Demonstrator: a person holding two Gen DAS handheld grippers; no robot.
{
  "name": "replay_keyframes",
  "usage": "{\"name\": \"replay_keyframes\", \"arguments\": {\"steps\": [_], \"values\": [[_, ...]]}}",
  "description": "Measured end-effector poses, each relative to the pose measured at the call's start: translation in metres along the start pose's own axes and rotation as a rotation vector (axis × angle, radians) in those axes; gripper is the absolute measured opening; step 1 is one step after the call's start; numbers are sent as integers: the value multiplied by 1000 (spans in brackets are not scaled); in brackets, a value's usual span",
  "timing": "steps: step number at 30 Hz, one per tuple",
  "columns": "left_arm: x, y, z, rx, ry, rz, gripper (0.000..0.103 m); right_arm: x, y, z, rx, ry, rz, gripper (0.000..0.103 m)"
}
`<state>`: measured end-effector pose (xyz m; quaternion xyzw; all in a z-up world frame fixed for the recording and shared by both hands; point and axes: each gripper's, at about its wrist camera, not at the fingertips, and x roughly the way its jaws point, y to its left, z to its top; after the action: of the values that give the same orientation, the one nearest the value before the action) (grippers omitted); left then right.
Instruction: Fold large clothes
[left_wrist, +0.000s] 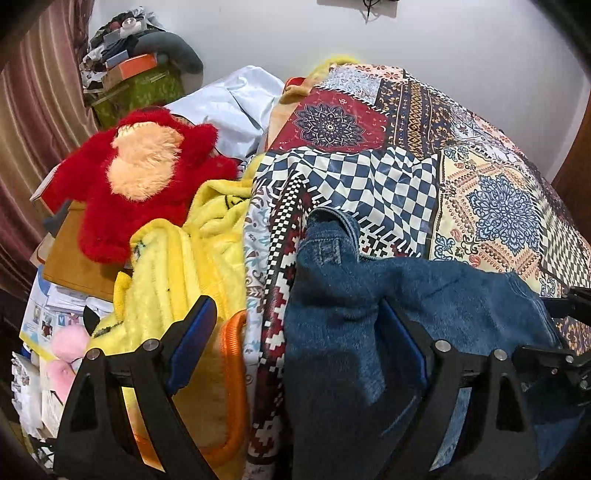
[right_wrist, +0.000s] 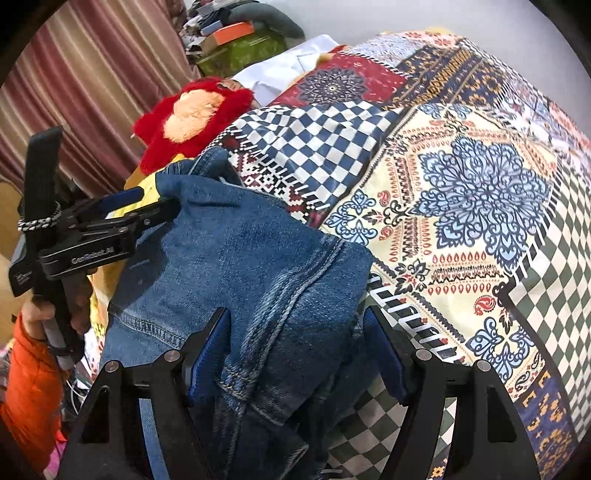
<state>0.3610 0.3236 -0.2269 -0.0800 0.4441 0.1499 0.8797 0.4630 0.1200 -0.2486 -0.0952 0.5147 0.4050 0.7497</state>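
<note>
— While the jeans (right_wrist: 236, 280) are seen bunched at the near edge of the bed, what is found around them?
— A patchwork bedspread (right_wrist: 461, 192) is spread beneath and beyond them, toward twelve and two o'clock. A red plush toy (left_wrist: 144, 177) is lodged at ten o'clock in the left wrist view, with a yellow blanket (left_wrist: 177, 273) heaped just below it and a pale blue sheet (left_wrist: 236, 107) behind.

— How are the grippers set?
— The right gripper (right_wrist: 295, 354) is held with its jaws fairly wide; thick denim folds are gathered between the blue pads (right_wrist: 207, 354), though whether the cloth is pinched cannot be told. The left gripper (left_wrist: 299, 332) is spread wide, one finger over the yellow blanket, the other laid against the jeans; nothing is clamped.

— What is blocking the way?
— At nine o'clock the bed edge is crowded by the blanket, an orange-rimmed basket (left_wrist: 232, 354) and papers (left_wrist: 44, 314). A striped curtain (left_wrist: 33, 122) is hung at the far left, and stacked boxes (left_wrist: 136, 81) are piled at eleven o'clock against the wall (left_wrist: 443, 40). In the right wrist view an orange sleeve (right_wrist: 29, 373) is seen at eight o'clock.
</note>
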Motion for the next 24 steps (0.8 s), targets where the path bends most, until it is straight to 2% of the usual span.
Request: {"name": "replay_keyframes", "arguments": {"steps": [2,6,11,17,21,24], "values": [[-8,-4,1,2,-7,13,89,-10,3,-1,-10,-28,-25,71],[-43,-10,3,-7,-55,-31,89,-48,13,-1,-27,-111,-62,71],[-117,-19,4,7,-172,-76,89,-120,35,-7,-45,-274,-55,71],[-227,-30,-11,22,-361,-129,89,-219,74,-33,-95,-491,-47,71],[-297,-37,-35,7,-500,-128,89,-277,102,-66,-126,-621,-36,71],[-335,-42,-56,-11,-570,-136,89,-307,122,-92,-152,-696,-58,71]]}}
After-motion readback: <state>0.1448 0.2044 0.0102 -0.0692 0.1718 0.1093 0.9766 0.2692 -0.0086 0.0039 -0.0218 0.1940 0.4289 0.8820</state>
